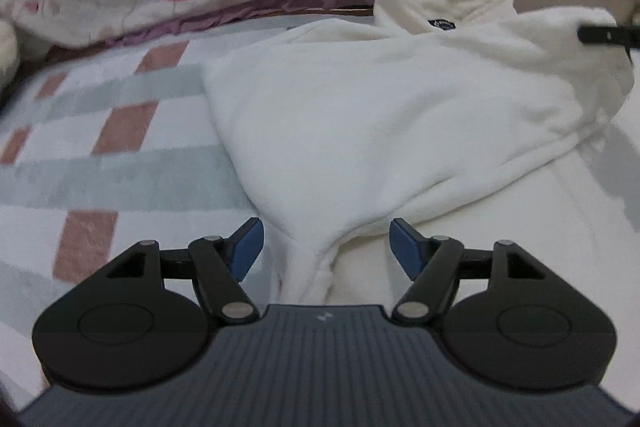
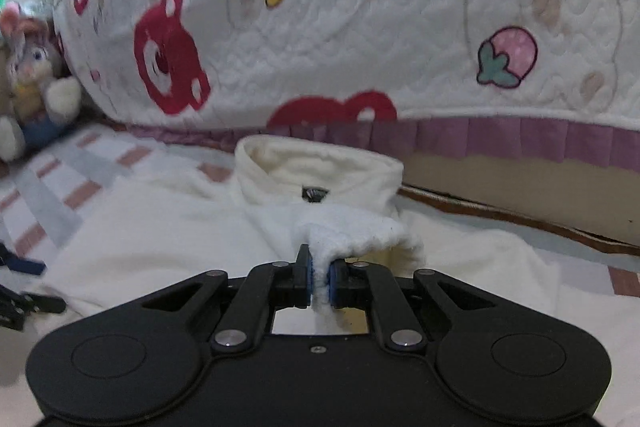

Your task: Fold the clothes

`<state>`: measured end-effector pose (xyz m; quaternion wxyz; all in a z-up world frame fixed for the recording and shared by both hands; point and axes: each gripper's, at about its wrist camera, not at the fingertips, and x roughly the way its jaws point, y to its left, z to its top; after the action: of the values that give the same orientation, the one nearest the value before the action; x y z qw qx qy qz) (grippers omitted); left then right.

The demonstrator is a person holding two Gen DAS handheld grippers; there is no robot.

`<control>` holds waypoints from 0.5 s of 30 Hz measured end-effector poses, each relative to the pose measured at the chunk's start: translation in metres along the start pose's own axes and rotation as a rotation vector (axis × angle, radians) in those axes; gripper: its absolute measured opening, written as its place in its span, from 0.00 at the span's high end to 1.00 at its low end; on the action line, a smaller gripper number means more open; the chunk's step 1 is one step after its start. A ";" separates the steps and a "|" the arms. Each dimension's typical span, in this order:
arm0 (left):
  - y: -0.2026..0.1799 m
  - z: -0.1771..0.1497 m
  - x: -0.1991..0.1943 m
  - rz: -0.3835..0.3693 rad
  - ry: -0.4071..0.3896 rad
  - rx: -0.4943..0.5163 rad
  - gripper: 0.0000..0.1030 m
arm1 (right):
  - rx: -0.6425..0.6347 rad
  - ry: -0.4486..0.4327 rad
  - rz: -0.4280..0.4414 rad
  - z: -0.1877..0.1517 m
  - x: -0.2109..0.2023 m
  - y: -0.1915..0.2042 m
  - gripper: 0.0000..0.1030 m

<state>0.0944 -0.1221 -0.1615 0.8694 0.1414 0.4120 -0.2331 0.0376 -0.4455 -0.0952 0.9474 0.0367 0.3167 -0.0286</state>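
Black tongs (image 1: 326, 247), blue pads (image 1: 248, 247), silver pivot screws (image 2: 406, 338)

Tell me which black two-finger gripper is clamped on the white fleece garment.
The right gripper: its blue pads pinch white fleece garment. The left gripper gapes.

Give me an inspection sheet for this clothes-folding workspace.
Surface: checked blanket in white, pink and grey-green, garment lying on it.
Job's things: cream fleece top, collar at the far end, partly folded.
Clutter: plush rabbit at far left.
Grippers: left gripper open, hem between its pads, not pressed; right gripper shut on a pinch of fleece.
Cables: nothing seen.
Surroundings: bear-print quilt with purple frill behind.
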 end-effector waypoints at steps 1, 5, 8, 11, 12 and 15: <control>0.002 -0.001 0.002 0.006 0.003 -0.003 0.33 | 0.008 -0.005 0.001 0.003 0.000 -0.002 0.90; 0.014 -0.003 0.008 0.022 0.027 -0.045 0.33 | 0.047 -0.036 0.007 0.016 -0.001 -0.007 0.90; 0.024 -0.007 0.010 0.056 0.045 -0.090 0.33 | 0.091 -0.021 0.012 0.021 -0.003 -0.017 0.89; 0.030 -0.009 0.008 0.122 0.053 -0.081 0.33 | 0.078 0.068 -0.017 0.023 0.005 -0.023 0.87; 0.031 -0.010 0.007 0.139 0.055 -0.075 0.34 | 0.066 0.106 -0.031 0.023 0.010 -0.024 0.86; 0.037 -0.010 0.007 0.131 0.082 -0.096 0.34 | 0.056 0.251 -0.059 0.019 0.028 -0.030 0.76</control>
<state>0.1107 -0.0882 -0.1712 0.8710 0.1357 0.4479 -0.1498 0.0691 -0.4782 -0.0981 0.8977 0.0570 0.4328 -0.0602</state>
